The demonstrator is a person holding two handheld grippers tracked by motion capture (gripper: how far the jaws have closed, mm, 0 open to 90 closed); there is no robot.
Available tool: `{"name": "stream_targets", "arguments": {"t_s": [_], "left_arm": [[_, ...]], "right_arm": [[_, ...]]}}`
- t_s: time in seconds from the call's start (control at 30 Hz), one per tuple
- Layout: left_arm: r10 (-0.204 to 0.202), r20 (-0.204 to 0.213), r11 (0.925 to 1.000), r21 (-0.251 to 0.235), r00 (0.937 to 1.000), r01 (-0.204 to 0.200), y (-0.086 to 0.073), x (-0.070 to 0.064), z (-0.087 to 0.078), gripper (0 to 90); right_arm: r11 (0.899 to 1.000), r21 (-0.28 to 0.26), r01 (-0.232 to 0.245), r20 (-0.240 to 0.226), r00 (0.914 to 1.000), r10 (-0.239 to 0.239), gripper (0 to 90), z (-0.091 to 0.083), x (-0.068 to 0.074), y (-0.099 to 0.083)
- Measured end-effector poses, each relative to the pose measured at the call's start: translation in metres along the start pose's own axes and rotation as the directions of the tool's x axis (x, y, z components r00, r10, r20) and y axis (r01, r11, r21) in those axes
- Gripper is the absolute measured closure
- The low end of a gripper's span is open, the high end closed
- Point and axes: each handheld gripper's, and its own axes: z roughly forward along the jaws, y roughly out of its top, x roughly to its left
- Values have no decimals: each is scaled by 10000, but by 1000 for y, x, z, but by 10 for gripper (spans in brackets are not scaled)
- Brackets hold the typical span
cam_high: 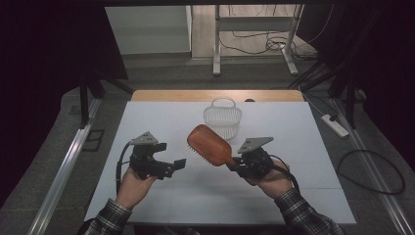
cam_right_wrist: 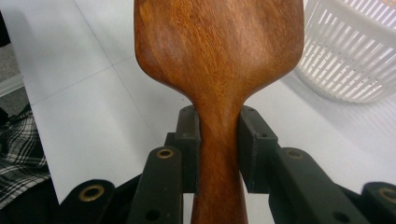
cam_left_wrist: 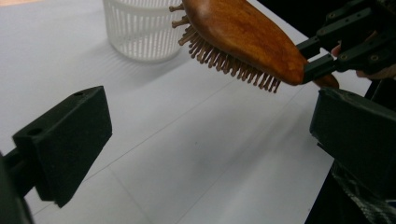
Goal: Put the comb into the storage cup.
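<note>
A wooden hairbrush (cam_high: 209,145) hangs in the air above a white table (cam_high: 303,147), clamped by its narrow handle in the right gripper (cam_high: 243,164), whose two black jaws press the neck from either side in the right gripper view. The brush's long axis runs from that gripper up and away toward a white slatted basket (cam_high: 223,117), which stands upright near the table's far edge. The paddle head points at the basket and stops just short of it, lifted clear of the table on the basket's near side; the bristles (cam_left_wrist: 229,63) face down and toward the left gripper.

The left gripper (cam_high: 172,166) waits farther from the basket than the brush head, down and to the left of it, with its jaws spread wide and nothing between them. In the left gripper view the brush passes overhead, apart from both pads.

Judged from this arrangement, the right hand (cam_high: 274,182) is the one placed to carry the brush on: the basket lies straight ahead along the brush's own length, so a forward reach and a downward tip of the head would seem to bring it over the basket's open rim.
</note>
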Motion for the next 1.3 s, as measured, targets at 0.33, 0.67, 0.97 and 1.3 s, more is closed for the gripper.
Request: {"name": "stream_targets", "arguments": {"t_s": [0.33,0.67,0.97,1.3], "left_arm": [[-132,455,9998,-169,9989,140,13,-2,15,0],[-404,854,9989,-217,9955,424,24,-7,32,0],[-961,946,9948,-247,9909,988,19,0,41,0],[-1289,1424,9908,-218,9814,1333,20,0,48,0]], "right_arm": [[9996,-294,-59,208,9998,65,718,-5,-1,0],[9983,-569,-151,312,9994,168,718,-6,-1,0],[9973,-719,-110,295,9995,131,718,-6,4,1],[9963,-857,29,200,9998,-12,718,-2,14,3]]}}
